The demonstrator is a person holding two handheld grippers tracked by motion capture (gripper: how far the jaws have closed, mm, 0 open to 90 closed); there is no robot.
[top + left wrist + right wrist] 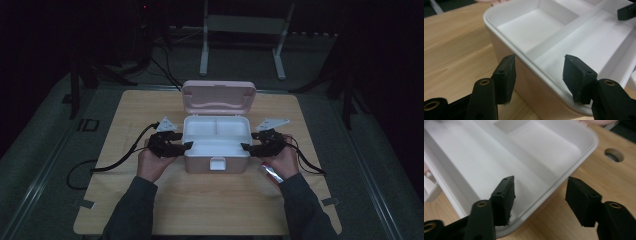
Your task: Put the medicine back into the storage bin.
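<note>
A pale pink plastic lunch box (216, 150) with a white divided inner tray (564, 32) stands on the light wooden table (210, 200), its hinged pink lid (218, 96) already swung up and back. Opening looks finished; what seems to remain is taking hold of the white tray's rim at both ends, and that grasp is not yet made.

The left gripper (537, 75) is spread open, its jaws straddling the box's near wall: one black pad (505, 77) outside the pink wall, the other (577, 77) inside over the tray floor, neither pressing. The right gripper (540, 198) is likewise unclenched, one pad above the tray's corner and the other out over the table, with the rim passing between them. Both compartments ahead of the jaws lie empty. Closing both grippers on the rim would likely be next.
</note>
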